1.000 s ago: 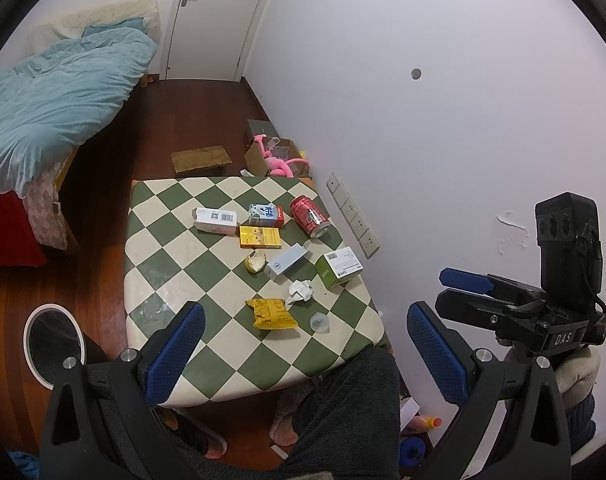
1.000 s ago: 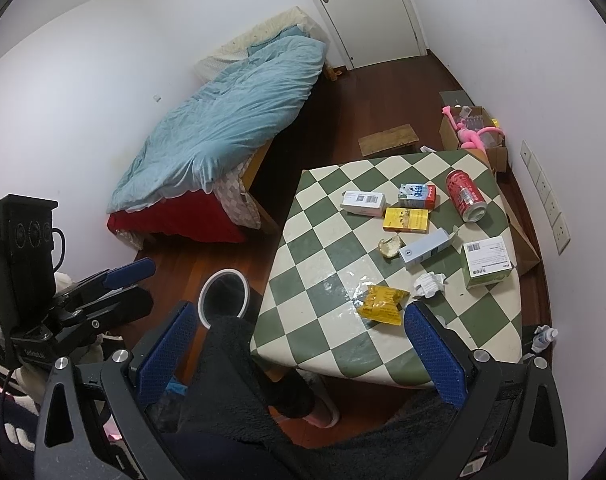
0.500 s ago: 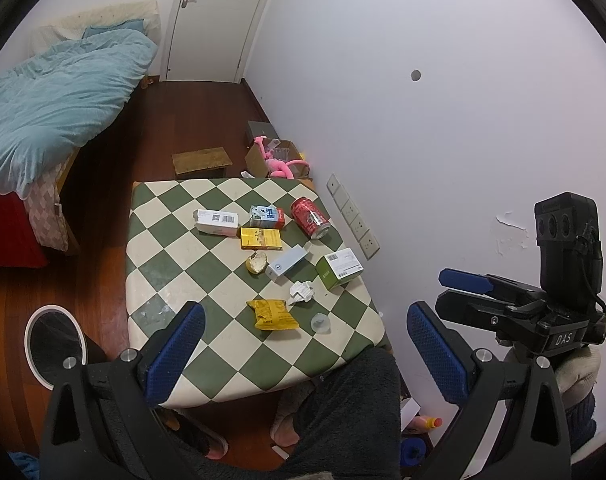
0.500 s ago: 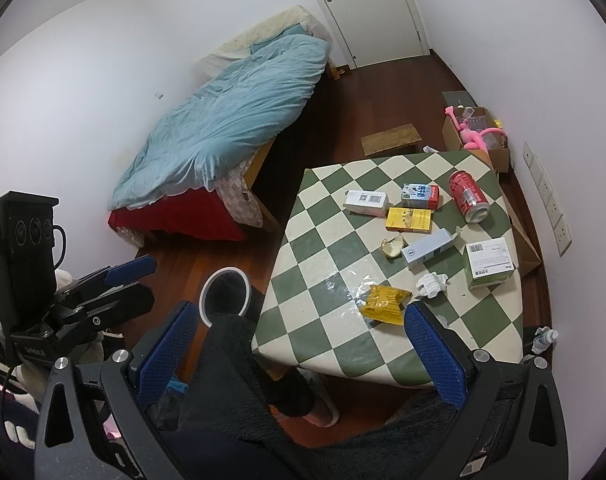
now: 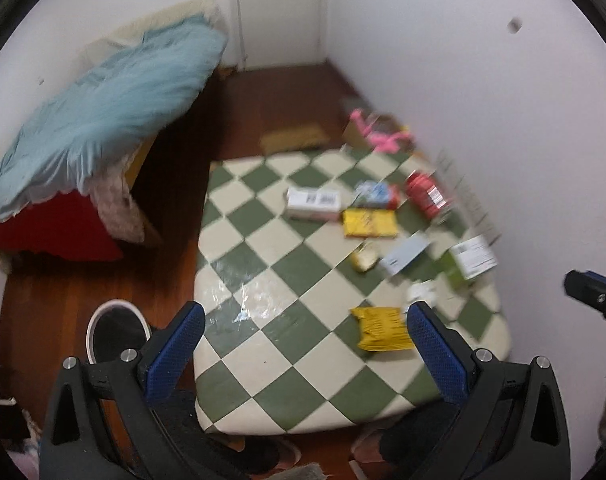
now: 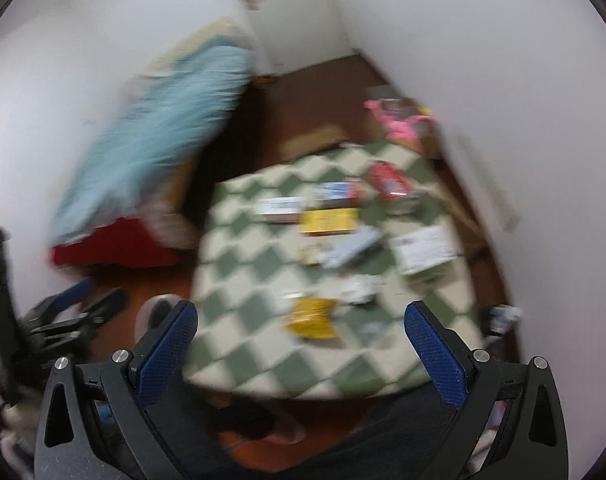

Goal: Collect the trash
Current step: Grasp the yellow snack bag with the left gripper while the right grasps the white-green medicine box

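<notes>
Trash lies on a green-and-cream checkered table (image 5: 263,264) (image 6: 239,280): a yellow snack bag (image 5: 381,328) (image 6: 313,318), a red can (image 5: 425,194) (image 6: 391,184), a yellow box (image 5: 369,223) (image 6: 329,221), a white box (image 5: 313,202), a green-white box (image 5: 469,260) (image 6: 423,250) and crumpled paper (image 5: 421,292). My left gripper (image 5: 303,346) is open and empty above the table's near edge. My right gripper (image 6: 301,346) is open and empty, also high over the near edge. Both views are motion-blurred.
A white-rimmed bin (image 5: 117,330) (image 6: 155,314) stands on the wood floor left of the table. A bed with a blue duvet (image 5: 103,120) is at the left. A box with a pink toy (image 5: 379,136) sits by the right wall. My legs are below.
Both grippers have swung and moved in toward the table; the table now looks larger and more centred, and both views blur from the motion. Jaws stay open.
</notes>
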{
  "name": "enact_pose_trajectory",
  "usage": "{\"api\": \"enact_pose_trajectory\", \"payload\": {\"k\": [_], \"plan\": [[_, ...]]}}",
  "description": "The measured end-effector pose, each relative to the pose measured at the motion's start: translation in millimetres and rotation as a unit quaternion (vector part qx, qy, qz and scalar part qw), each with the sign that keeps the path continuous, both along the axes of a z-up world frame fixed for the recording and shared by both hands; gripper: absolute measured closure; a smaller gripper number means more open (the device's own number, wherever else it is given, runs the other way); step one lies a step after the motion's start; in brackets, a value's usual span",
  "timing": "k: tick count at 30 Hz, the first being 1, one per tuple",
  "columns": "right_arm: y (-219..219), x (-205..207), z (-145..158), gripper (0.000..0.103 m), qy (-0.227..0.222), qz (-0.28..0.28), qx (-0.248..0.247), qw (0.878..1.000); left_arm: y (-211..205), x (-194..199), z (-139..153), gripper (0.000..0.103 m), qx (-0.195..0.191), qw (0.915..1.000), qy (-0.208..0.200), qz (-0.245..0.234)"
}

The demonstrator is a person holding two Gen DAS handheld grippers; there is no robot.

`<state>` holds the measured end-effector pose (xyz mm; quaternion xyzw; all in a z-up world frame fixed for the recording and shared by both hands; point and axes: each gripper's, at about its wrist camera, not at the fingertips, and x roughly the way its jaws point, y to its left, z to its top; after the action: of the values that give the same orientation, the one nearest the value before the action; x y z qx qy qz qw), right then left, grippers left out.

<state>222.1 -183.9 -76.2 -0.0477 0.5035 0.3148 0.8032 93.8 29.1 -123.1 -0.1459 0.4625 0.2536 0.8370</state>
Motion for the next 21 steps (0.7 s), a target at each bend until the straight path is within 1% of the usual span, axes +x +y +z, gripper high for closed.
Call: {"api": "enact_pose_trajectory", "payload": {"k": [3, 6, 10, 14, 19, 20, 21], "plan": [[1, 42, -51, 0.000, 0.019, -0.031, -0.046, 0.998, 9, 27, -42, 0.000, -0.005, 0.9993, 0.036, 0.008], [5, 82, -101, 0.000, 0.038, -0.043, -0.096, 0.994, 18, 55, -87, 0.000, -0.015, 0.9967, 0.078, 0.014], [13, 136, -159, 0.000, 0.062, -0.042, -0.156, 0.985, 26, 78, -122, 0.000, -0.029, 0.9932, 0.109, 0.025], [32, 169, -197, 0.000, 0.082, -0.021, -0.203, 0.976, 36, 101, -153, 0.000, -0.034, 0.9895, 0.136, 0.034], [54, 191, -229, 0.000, 0.108, 0.014, -0.236, 0.966, 46, 116, -180, 0.000, -0.050, 0.9852, 0.159, 0.042], [59, 194, -236, 0.000, 0.101, 0.021, -0.253, 0.962, 47, 117, -182, 0.000, -0.053, 0.9848, 0.160, 0.041], [62, 194, -239, 0.000, 0.101, 0.027, -0.255, 0.961, 47, 118, -184, 0.000, -0.056, 0.9843, 0.162, 0.042]]}}
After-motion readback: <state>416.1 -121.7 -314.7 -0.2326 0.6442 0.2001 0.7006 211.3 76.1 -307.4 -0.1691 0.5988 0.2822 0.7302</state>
